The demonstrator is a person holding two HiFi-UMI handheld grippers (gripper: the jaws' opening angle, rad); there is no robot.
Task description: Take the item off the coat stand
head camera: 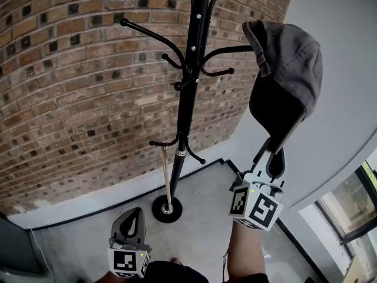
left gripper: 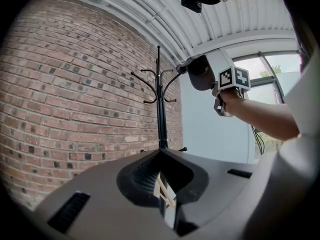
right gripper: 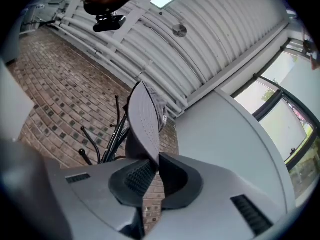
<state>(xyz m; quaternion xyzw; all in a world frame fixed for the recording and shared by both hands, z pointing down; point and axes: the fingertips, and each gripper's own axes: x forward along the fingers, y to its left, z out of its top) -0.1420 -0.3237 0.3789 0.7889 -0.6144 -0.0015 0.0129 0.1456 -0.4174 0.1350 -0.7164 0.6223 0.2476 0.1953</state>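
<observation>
A dark grey cap (head camera: 288,75) hangs from an upper right hook of the black coat stand (head camera: 189,87). Its brim points down. My right gripper (head camera: 273,149) reaches up from below and is shut on the brim's tip. In the right gripper view the brim (right gripper: 143,121) stands pinched between the two jaws, with the stand's hooks (right gripper: 112,139) behind it. My left gripper (head camera: 132,217) hangs low near the stand's base with its jaws together and nothing in them. The left gripper view shows the stand (left gripper: 160,109) ahead and the cap (left gripper: 200,74) beside the right gripper's marker cube.
A red brick wall (head camera: 70,87) curves behind the stand, and a white wall (head camera: 347,52) runs on the right. A thin wooden stick (head camera: 165,175) leans by the stand's round base (head camera: 167,209) on the concrete floor. A window (head camera: 359,205) sits at the lower right.
</observation>
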